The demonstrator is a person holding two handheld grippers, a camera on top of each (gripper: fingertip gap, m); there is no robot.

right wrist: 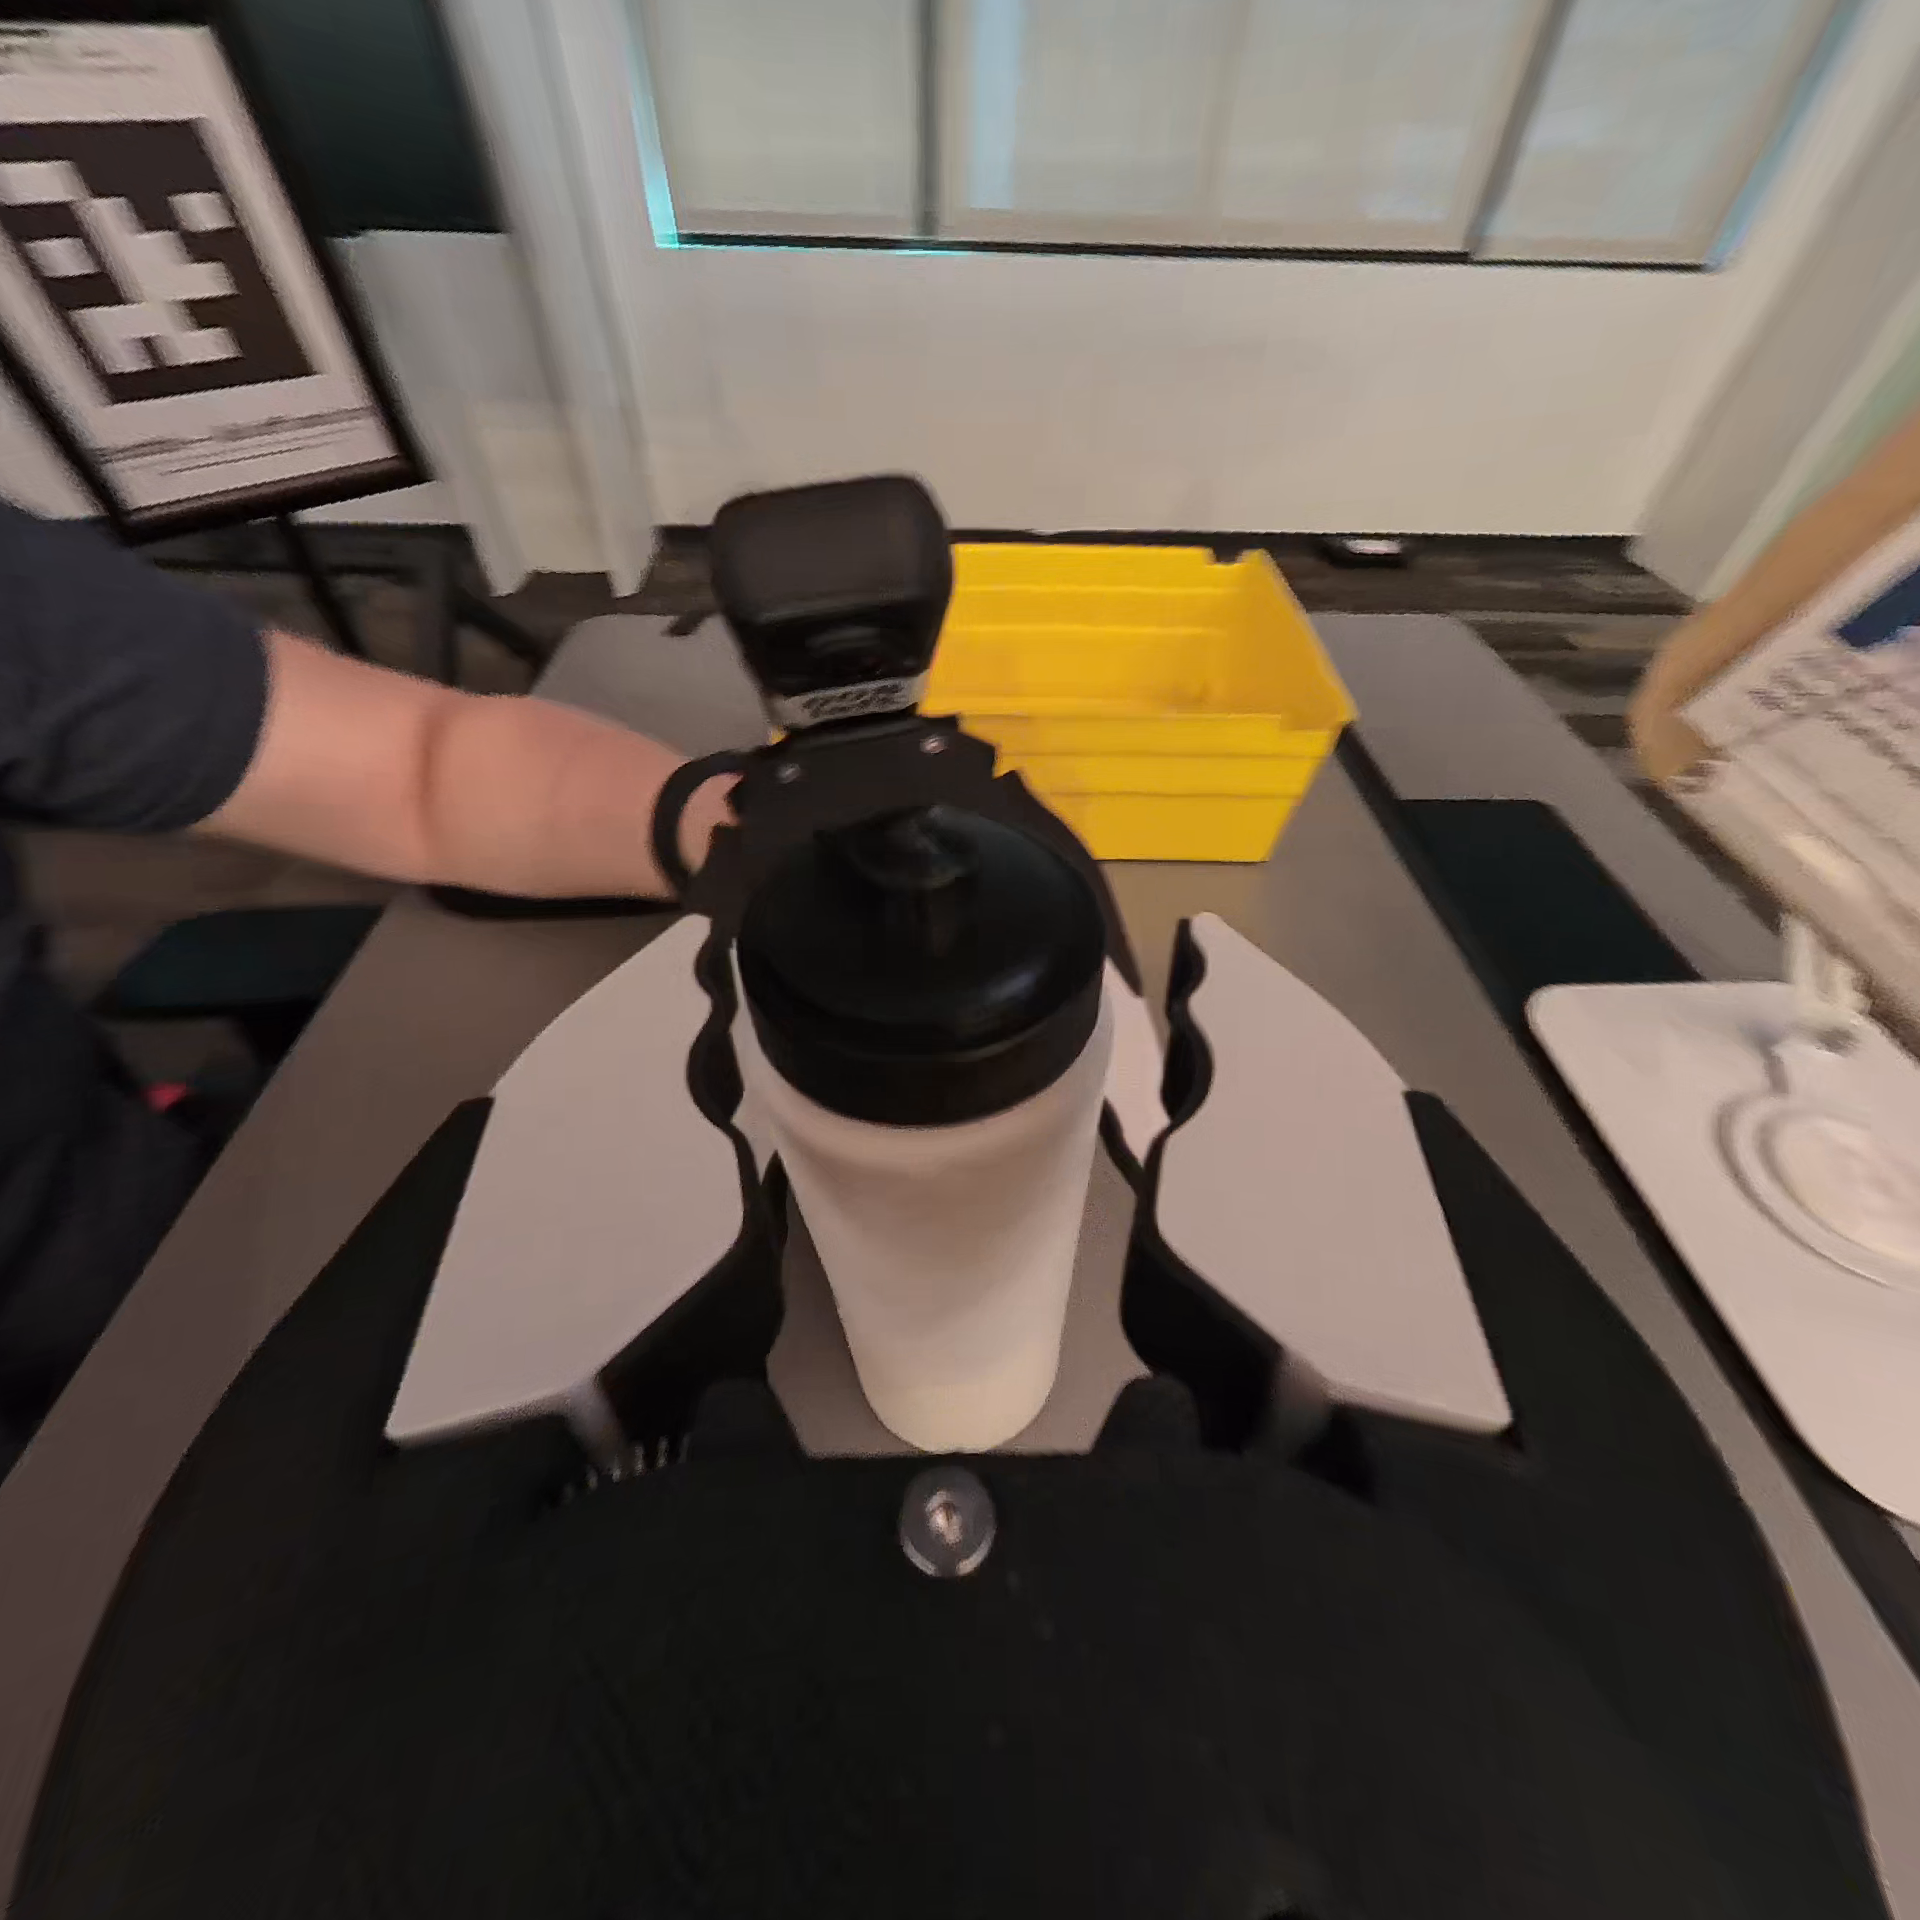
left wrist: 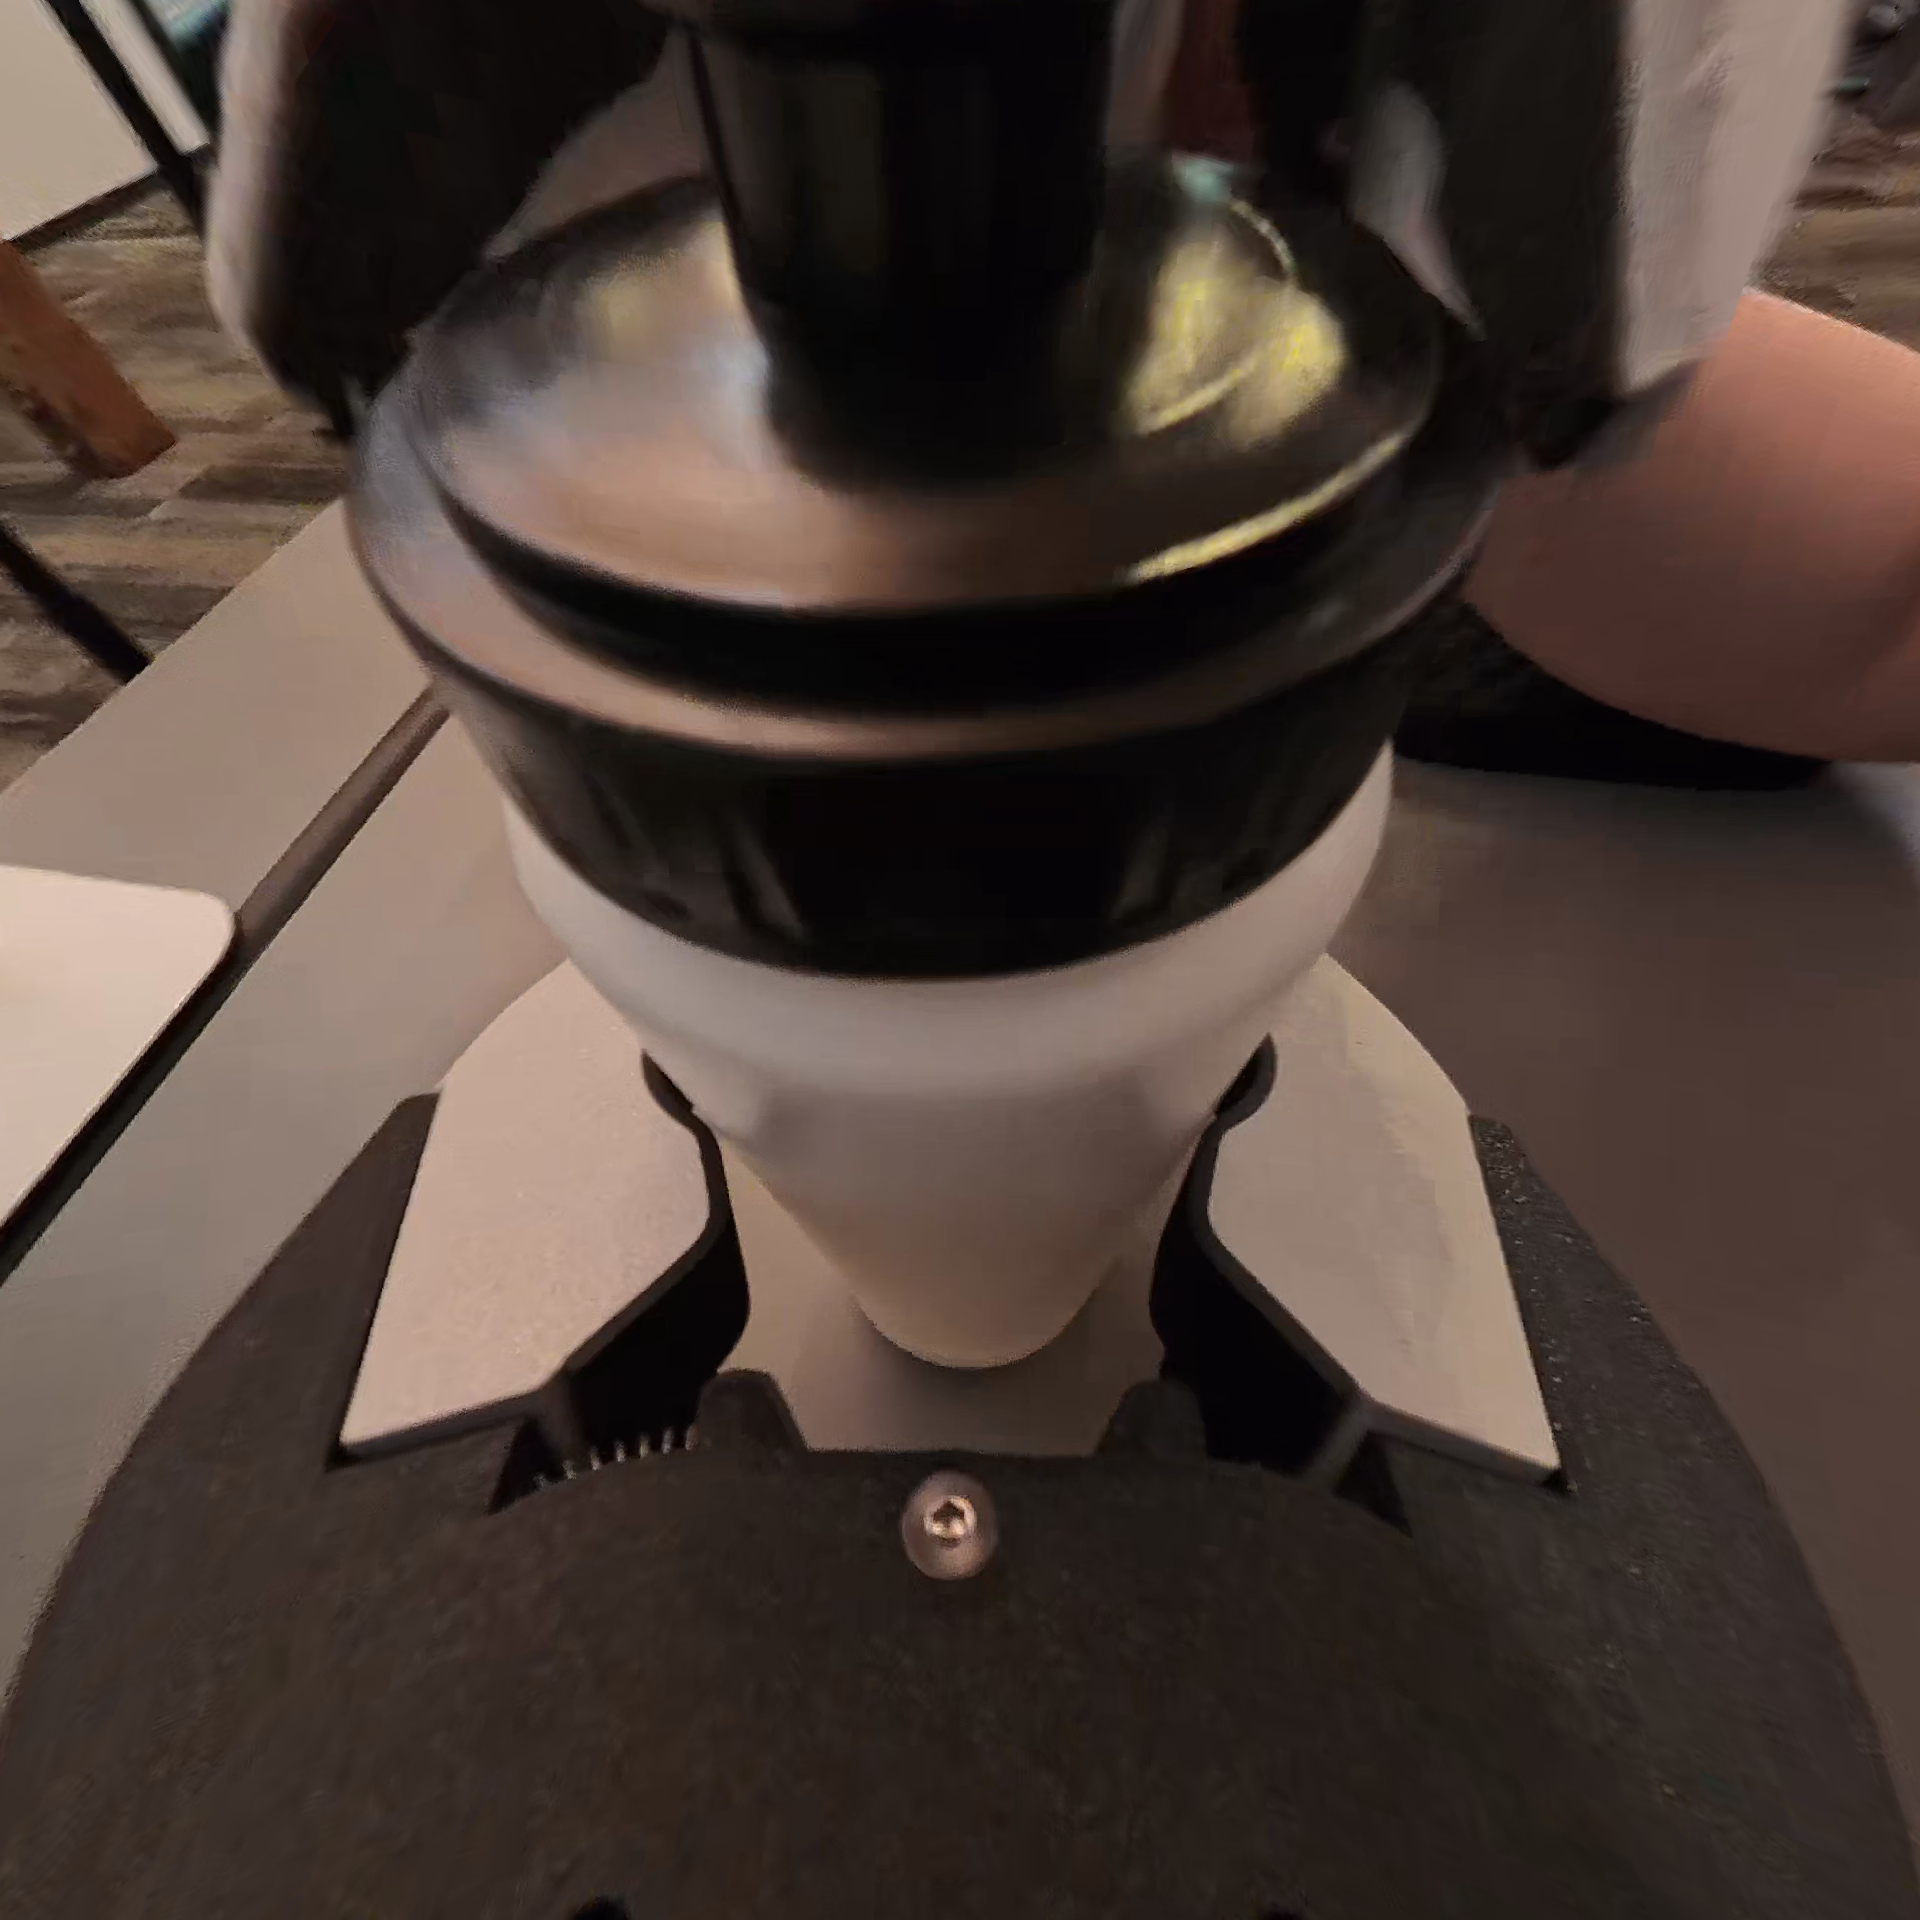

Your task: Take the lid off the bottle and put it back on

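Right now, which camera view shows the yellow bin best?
The right wrist view: the yellow bin stands in plain sight on the table behind the bottle. The left wrist view does not show it at all.

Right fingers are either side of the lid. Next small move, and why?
Probably close the right gripper onto the lid. Its fingers straddle the lid, with a gap showing on the view's right side. The lid sits on the bottle, which the left gripper clamps, so gripping comes before twisting.
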